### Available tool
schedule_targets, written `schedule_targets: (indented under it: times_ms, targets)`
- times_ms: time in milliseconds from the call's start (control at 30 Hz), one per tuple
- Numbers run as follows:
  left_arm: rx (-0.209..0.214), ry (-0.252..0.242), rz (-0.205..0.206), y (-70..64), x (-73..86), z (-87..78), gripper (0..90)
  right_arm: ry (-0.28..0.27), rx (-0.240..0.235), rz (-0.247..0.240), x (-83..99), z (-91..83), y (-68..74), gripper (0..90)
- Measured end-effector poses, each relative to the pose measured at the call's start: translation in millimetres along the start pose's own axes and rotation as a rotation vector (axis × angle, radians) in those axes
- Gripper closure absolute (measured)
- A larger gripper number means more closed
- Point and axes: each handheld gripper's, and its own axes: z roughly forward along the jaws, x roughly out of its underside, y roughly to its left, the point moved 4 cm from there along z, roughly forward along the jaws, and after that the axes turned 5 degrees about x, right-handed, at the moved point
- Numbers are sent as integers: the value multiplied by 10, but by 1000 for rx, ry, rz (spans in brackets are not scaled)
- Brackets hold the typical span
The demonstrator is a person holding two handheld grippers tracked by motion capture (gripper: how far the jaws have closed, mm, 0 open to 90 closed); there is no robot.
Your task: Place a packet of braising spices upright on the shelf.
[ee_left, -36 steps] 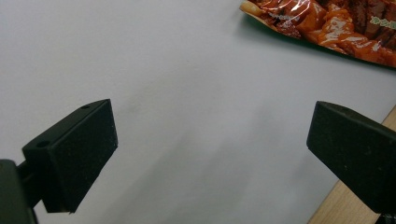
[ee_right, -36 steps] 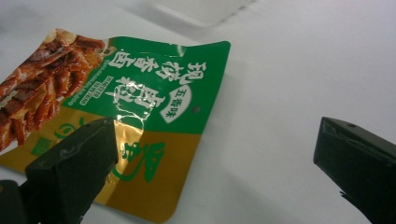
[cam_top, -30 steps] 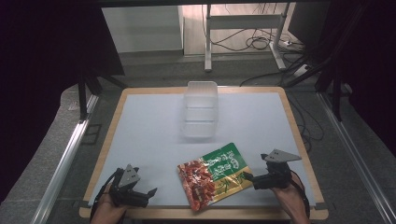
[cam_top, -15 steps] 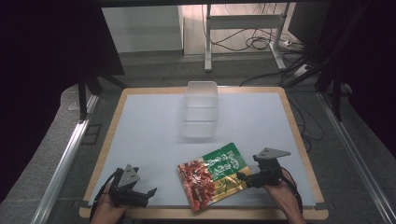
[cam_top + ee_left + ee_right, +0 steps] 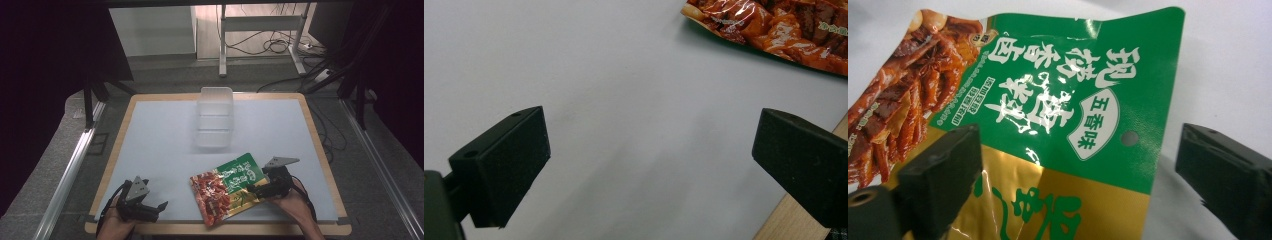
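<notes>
Packet: a flat foil packet (image 5: 227, 190) lies on the table (image 5: 160, 150) near the front edge, a little right of centre. It is turned at a slant, red end toward the person's left, green and gold end toward the right.
Packet print: in the right gripper view the packet (image 5: 1058, 125) shows a green panel with white characters, a gold band below, and a picture of braised meat at the left. A small round hole sits near its right edge.
Right gripper: the right gripper (image 5: 255, 189) is held low at the packet's right end, in the person's hand (image 5: 295, 202). Its jaws stand wide apart; in its own view the left jaw lies over the gold band and the right jaw is off the packet, over bare table. Whether a jaw touches the foil is hard to say from these angles.
Left gripper: the left gripper (image 5: 161, 207) rests at the front left corner of the table, well apart from the packet, jaws wide and holding nothing. In its own view the red end of the packet (image 5: 774, 30) shows at the top right.
Box: a clear plastic box (image 5: 215, 117) stands at the middle of the table's far half, apart from the packet.
</notes>
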Motion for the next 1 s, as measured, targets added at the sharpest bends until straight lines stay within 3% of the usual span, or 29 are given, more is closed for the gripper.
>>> schedule_targets:
  times_ms: [100,167,300,567,600,633,667,767,800,867,900,1000]
  targets:
    - [1,-1,-1,1,0,-1,20,14,2,0,-5,20,8,109]
    - [0,0,-1,1,0,0,21,21,-12,-1,-12,31,9,195]
    - [-1,0,-1,2,0,0,21,16,-30,6,-32,28,9,248]
    - [-3,3,-1,0,0,2,21,25,-50,-40,-112,61,118,370]
    - [-3,2,-1,1,0,2,21,18,-24,-67,-143,72,145,446]
    - [-3,2,-1,1,0,2,21,18,-24,-67,-143,72,145,446]
    - [-3,2,-2,1,0,2,21,18,16,-94,-176,75,168,506]
    - [-3,4,-1,1,0,3,21,19,44,-100,-198,79,178,574]
    - [-4,4,0,0,0,2,21,29,63,-103,-205,93,172,651]
    - [-4,4,0,0,0,3,21,41,72,-101,-204,102,167,680]
    - [-4,4,0,1,0,3,21,55,86,-101,-199,123,165,795]
    - [-4,4,0,1,0,2,22,65,92,-88,-205,136,168,870]
